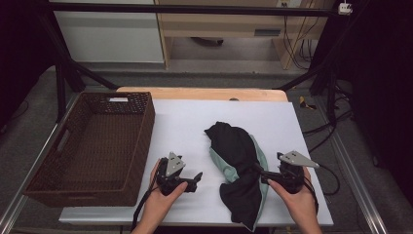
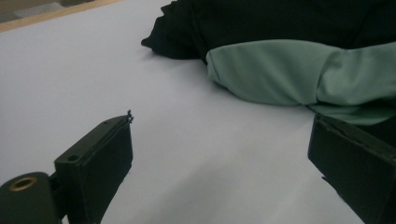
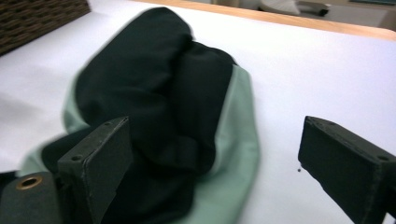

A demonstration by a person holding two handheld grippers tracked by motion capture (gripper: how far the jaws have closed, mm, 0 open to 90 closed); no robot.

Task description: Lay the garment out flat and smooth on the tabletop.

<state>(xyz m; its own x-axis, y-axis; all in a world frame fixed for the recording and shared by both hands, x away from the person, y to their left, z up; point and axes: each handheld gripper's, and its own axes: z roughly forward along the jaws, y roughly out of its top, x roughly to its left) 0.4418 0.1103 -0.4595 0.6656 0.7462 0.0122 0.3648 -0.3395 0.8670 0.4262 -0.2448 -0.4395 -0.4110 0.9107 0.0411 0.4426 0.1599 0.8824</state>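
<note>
A crumpled black and pale green garment (image 1: pixel 238 168) lies on the white table cover (image 1: pixel 185 122), right of the middle. My left gripper (image 1: pixel 197 178) rests low at the garment's left, open, with bare cover between its jaws; the green fold (image 2: pixel 280 70) shows just ahead of it. My right gripper (image 1: pixel 258 171) stands at the garment's right edge, its jaws wide apart. In the right gripper view the black and green cloth (image 3: pixel 163 107) lies past the left jaw and partly between the jaws, with no pad pressing on it.
A dark brown wicker basket (image 1: pixel 63 141) stands on the table's left side, nothing visible inside. The wooden table edge (image 1: pixel 204 92) runs along the back. Black frame legs and cables stand beyond the table on both sides.
</note>
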